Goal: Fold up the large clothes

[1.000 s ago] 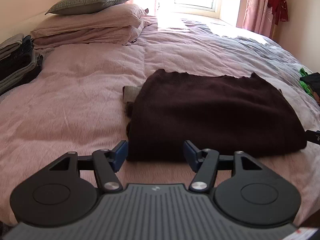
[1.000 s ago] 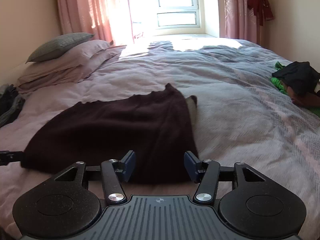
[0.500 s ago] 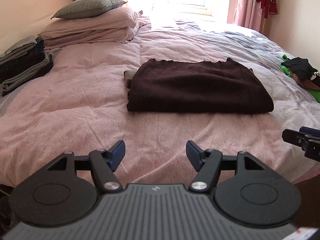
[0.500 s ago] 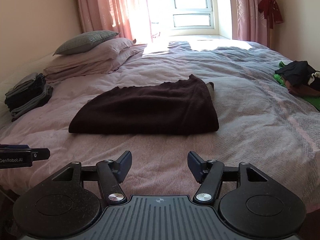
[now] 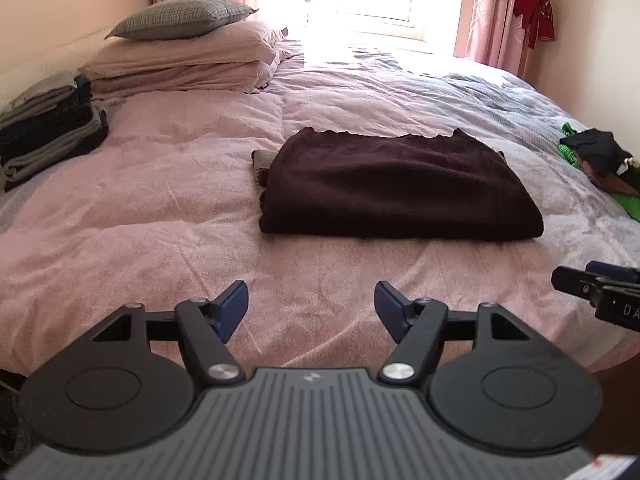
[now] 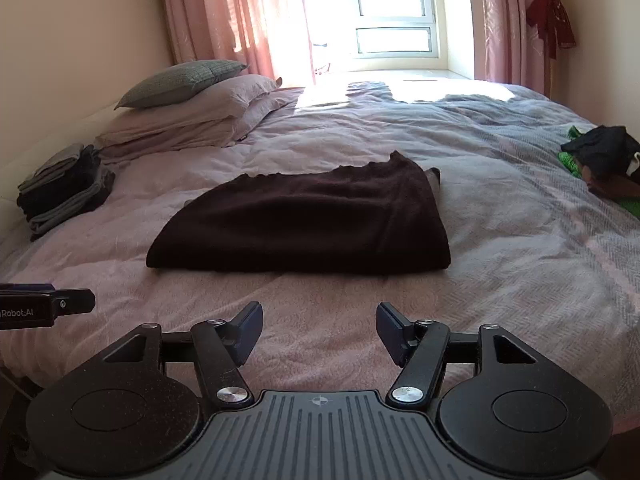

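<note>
Strong daylight from the white-framed window (image 6: 394, 16) at top centre of both views; the pane is blown out to white, esp. in the left wrist view, w/ glare spilling onto the far end of the pink-quilted bed (image 5: 140, 208). Pink curtains (image 6: 224, 12) glow backlit. Lower half of each frame is dimmer: the folded dark maroon knit garment (image 5: 396, 188) reads nearly black, little texture, w/ a thin shadow along its near edge. Blue-padded fingers (image 5: 234, 306) and black housing at the bottom are dark and slightly soft. Fisheye bends walls and bed edges; corners vignette to black. Mid-frame sharp, no motion blur.
</note>
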Action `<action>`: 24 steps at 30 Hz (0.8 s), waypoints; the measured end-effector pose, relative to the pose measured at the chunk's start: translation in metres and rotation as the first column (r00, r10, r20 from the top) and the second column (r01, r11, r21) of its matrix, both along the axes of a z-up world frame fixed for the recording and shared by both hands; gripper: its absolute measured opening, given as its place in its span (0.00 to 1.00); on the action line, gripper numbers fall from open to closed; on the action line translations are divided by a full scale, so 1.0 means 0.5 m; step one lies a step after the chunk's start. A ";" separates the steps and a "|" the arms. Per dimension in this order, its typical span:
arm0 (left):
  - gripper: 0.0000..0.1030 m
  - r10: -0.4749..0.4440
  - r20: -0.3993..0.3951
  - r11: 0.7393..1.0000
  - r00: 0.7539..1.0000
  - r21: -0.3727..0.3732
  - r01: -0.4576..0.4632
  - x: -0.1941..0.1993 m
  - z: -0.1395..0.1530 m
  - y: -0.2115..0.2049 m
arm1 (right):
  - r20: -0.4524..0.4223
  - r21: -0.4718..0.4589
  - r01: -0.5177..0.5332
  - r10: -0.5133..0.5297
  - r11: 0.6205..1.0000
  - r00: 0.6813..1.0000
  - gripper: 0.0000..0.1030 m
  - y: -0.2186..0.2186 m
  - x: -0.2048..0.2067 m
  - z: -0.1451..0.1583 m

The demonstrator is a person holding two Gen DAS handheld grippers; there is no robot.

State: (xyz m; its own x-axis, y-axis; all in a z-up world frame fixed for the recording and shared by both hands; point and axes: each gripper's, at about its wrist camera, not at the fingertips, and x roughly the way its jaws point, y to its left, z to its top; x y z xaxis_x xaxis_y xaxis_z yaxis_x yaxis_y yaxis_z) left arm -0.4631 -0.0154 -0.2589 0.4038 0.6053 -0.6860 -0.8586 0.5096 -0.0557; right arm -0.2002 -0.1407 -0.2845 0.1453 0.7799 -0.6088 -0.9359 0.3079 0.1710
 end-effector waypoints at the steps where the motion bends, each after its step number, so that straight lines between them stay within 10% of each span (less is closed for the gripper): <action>1: 0.65 0.005 0.049 0.999 0.999 -0.039 -0.003 -0.007 -0.011 0.020 | -0.032 0.005 0.010 -0.010 1.000 0.999 0.59 0.004 0.015 -0.009; 8: 0.64 0.187 0.342 0.934 0.921 -0.353 -0.058 -0.034 -0.124 0.171 | -0.389 0.043 0.176 -0.146 0.983 0.910 0.59 0.032 0.172 -0.098; 14: 0.65 0.391 0.477 0.835 0.787 -0.544 -0.085 -0.027 -0.231 0.289 | -0.665 0.088 0.351 -0.207 0.932 0.717 0.59 0.081 0.291 -0.185; 18: 0.61 0.414 0.537 0.840 0.735 -0.536 -0.082 -0.016 -0.256 0.335 | -0.757 0.087 0.454 -0.237 0.887 0.609 0.59 0.118 0.335 -0.234; 20: 0.52 0.431 0.542 0.836 0.722 -0.541 -0.093 -0.009 -0.263 0.353 | -0.774 0.086 0.485 -0.248 0.870 0.582 0.50 0.133 0.345 -0.243; 22: 0.26 0.446 0.532 0.833 0.720 -0.541 -0.116 -0.005 -0.268 0.365 | -0.777 0.073 0.502 -0.267 0.862 0.570 0.06 0.144 0.354 -0.247; 24: 0.09 0.456 0.526 0.830 0.718 -0.542 -0.131 -0.007 -0.273 0.371 | -0.789 0.070 0.512 -0.267 0.856 0.553 0.05 0.141 0.357 -0.251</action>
